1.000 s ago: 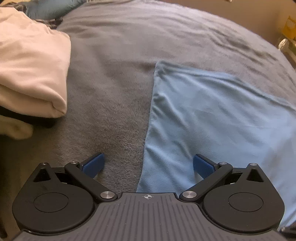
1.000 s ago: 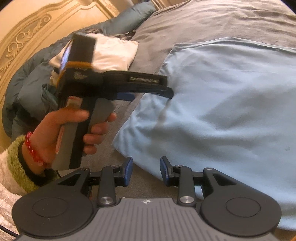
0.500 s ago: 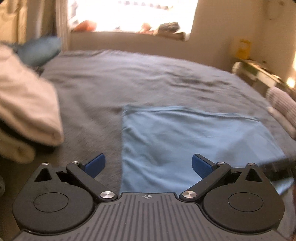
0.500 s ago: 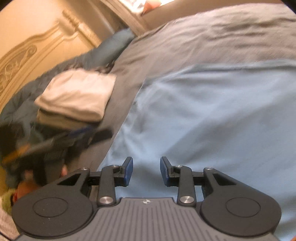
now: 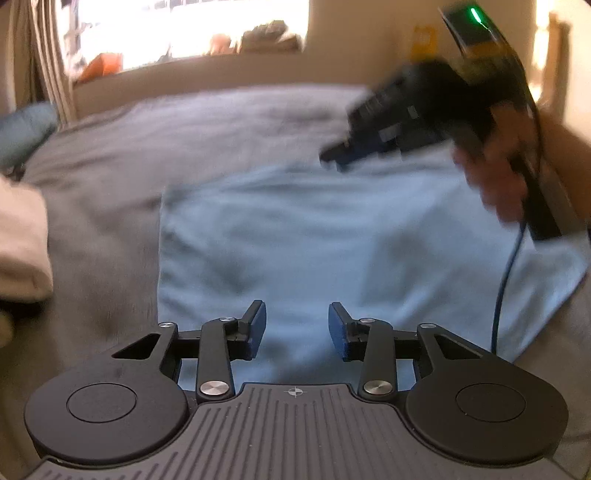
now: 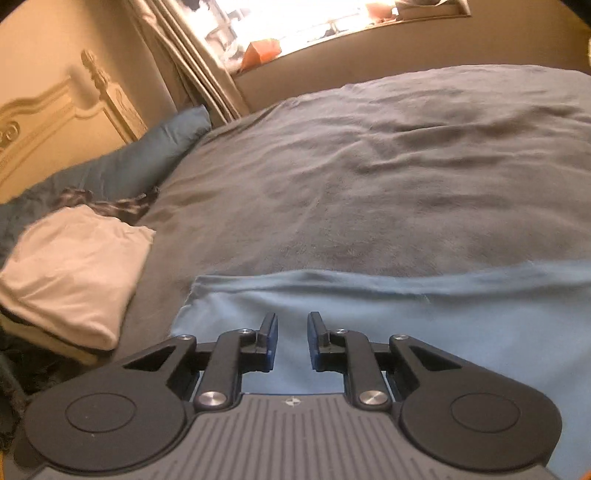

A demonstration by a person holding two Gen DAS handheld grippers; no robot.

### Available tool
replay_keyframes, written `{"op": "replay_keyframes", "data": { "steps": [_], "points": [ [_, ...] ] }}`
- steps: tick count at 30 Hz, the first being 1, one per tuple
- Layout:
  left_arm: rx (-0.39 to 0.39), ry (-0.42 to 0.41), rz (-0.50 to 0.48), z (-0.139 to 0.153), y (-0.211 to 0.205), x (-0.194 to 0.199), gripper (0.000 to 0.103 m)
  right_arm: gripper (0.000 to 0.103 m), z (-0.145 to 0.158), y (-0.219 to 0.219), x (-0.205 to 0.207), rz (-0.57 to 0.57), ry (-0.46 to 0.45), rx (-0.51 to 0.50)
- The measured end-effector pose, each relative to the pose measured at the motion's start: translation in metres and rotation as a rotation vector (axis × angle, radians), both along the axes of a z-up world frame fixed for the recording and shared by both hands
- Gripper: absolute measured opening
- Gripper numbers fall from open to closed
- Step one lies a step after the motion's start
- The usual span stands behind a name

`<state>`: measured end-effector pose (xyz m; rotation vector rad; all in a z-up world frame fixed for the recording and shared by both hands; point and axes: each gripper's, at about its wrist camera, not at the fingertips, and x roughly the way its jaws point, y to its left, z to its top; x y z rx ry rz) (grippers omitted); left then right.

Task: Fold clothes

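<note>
A light blue cloth (image 5: 314, 236) lies flat on the grey bed blanket (image 5: 207, 125). My left gripper (image 5: 297, 328) hovers over the cloth's near part. Its jaws are closing, with a gap and nothing pinched between the pads. In the left wrist view my right gripper (image 5: 334, 157) appears blurred at the upper right, held by a hand (image 5: 495, 177) above the cloth's far edge. In the right wrist view the right gripper (image 6: 291, 338) sits over the blue cloth (image 6: 424, 325) near its far left corner. Those jaws are closing too, with a narrow gap and nothing between them.
A stack of folded white and cream garments (image 6: 74, 273) lies on the bed to the left. Teal pillows (image 6: 147, 162) and a dark patterned cloth (image 6: 107, 203) lie by the carved headboard (image 6: 55, 118). A curtained window (image 6: 295, 26) is beyond the bed. A blue cable (image 5: 504, 288) hangs from the right gripper.
My left gripper's jaws went from wide apart to a narrow gap. Both views swung up toward the window. The right gripper moved across the cloth and its jaws narrowed slightly.
</note>
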<state>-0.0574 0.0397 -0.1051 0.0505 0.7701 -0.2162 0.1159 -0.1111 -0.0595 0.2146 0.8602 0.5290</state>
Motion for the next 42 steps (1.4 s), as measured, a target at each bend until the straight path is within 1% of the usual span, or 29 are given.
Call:
{"op": "replay_keyframes", "data": {
  "steps": [1,3,4,5,6,8,11,12,14,16,18,20,21,23,24,26,29,31,33,35,36,37,38,39,40,41,42],
  "points": [
    [-0.001,0.023,0.016,-0.005,0.003,0.001,0.033,0.017,-0.005,0.007,0.009,0.009,0.006,-0.017],
    [-0.043,0.03,0.037,-0.008,0.012,0.002,0.033,0.015,-0.02,0.02,0.026,0.026,0.025,-0.061],
    [-0.051,0.031,0.041,-0.009,0.013,0.002,0.033,0.014,-0.028,0.026,0.035,0.03,0.037,-0.08],
    [-0.048,0.028,0.04,-0.009,0.012,0.002,0.033,0.006,-0.035,0.029,0.043,0.026,0.041,-0.087],
    [-0.044,0.025,0.039,-0.009,0.012,0.002,0.033,0.004,-0.039,0.031,0.051,0.019,0.03,-0.087],
    [-0.034,0.017,0.032,-0.01,0.011,0.002,0.033,0.004,-0.041,0.033,0.065,0.003,0.019,-0.085],
    [-0.029,0.012,0.026,-0.011,0.011,0.002,0.034,0.005,-0.035,0.029,0.08,-0.047,0.042,-0.08],
    [-0.029,0.011,0.024,-0.011,0.012,0.002,0.034,0.005,-0.031,0.028,0.082,-0.051,0.049,-0.068],
    [-0.031,0.007,0.018,-0.012,0.012,-0.001,0.034,0.005,-0.019,0.025,0.072,-0.021,0.062,-0.01],
    [-0.038,0.006,0.016,-0.013,0.014,-0.001,0.034,0.005,-0.012,0.032,0.061,0.036,0.085,0.014],
    [-0.041,0.007,0.018,-0.013,0.014,-0.001,0.035,0.005,-0.017,0.048,0.058,0.097,0.113,-0.013],
    [-0.041,0.006,0.018,-0.012,0.013,-0.002,0.035,0.003,-0.03,0.06,0.066,0.102,0.119,-0.065],
    [-0.04,0.005,0.018,-0.012,0.013,-0.002,0.035,0.003,-0.034,0.06,0.07,0.08,0.125,-0.064],
    [-0.049,0.006,0.016,-0.009,0.014,-0.003,0.035,0.005,-0.028,0.041,0.082,-0.036,0.138,0.009],
    [-0.062,0.007,0.012,-0.006,0.016,-0.002,0.035,0.005,-0.019,0.03,0.084,-0.073,0.129,0.021],
    [-0.084,-0.006,0.001,0.003,0.02,-0.004,0.039,0.006,-0.002,0.003,0.083,-0.099,0.132,0.076],
    [-0.116,-0.024,-0.034,0.014,0.023,-0.006,0.041,0.006,0.008,-0.039,0.074,-0.134,0.249,0.174],
    [-0.115,-0.031,-0.068,0.016,0.017,-0.006,0.042,0.006,0.005,-0.057,0.066,-0.146,0.32,0.201],
    [-0.096,-0.024,-0.116,0.013,0.005,-0.005,0.042,0.007,-0.007,-0.063,0.064,-0.15,0.356,0.193],
    [-0.052,0.012,-0.129,0.003,-0.007,-0.003,0.042,0.006,-0.026,-0.062,0.076,-0.162,0.376,0.15],
    [-0.028,0.031,-0.13,-0.002,-0.012,-0.003,0.042,0.003,-0.036,-0.063,0.083,-0.184,0.379,0.131],
    [-0.006,0.041,-0.131,-0.006,-0.017,-0.004,0.042,0.0,-0.044,-0.066,0.089,-0.207,0.377,0.132],
    [0.008,0.032,-0.133,-0.005,-0.019,-0.005,0.042,0.0,-0.047,-0.072,0.094,-0.231,0.368,0.165],
    [0.016,0.032,-0.135,-0.005,-0.02,-0.005,0.042,0.002,-0.046,-0.077,0.097,-0.261,0.349,0.177],
    [0.019,0.034,-0.135,-0.004,-0.02,-0.005,0.043,0.002,-0.038,-0.082,0.098,-0.287,0.314,0.151],
    [0.009,0.041,-0.128,-0.004,-0.019,-0.004,0.043,0.003,-0.03,-0.087,0.097,-0.288,0.288,0.135],
    [0.0,0.047,-0.123,-0.005,-0.017,-0.002,0.043,0.003,-0.022,-0.094,0.095,-0.281,0.278,0.145]
  ]
}}
